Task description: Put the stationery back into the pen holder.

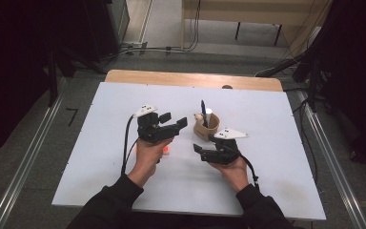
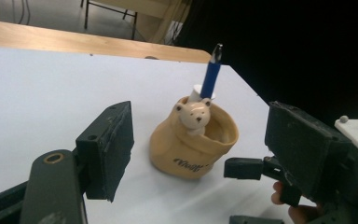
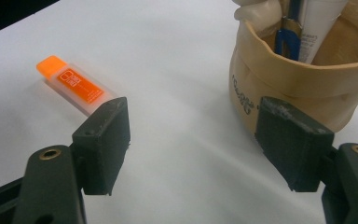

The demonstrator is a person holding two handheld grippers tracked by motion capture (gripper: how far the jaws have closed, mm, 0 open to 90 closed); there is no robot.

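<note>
One tan holder (image 1: 206, 127) with a bear figure stands upright on the white table (image 1: 100, 157), near its middle. Inside it stand one blue pen (image 2: 210, 78) and one white tube (image 3: 319, 23). One orange case (image 3: 74, 84) lies flat, well apart from the holder. Two grippers hover: the left gripper (image 1: 173, 121) and the right gripper (image 1: 203, 144), both gaping and empty.

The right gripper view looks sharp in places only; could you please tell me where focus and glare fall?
Right gripper view: the flat orange eraser in its clear sleeve is fairly crisp, the near black tongs soft; glare streaks the white tabletop. High view: surroundings fall into darkness.
</note>
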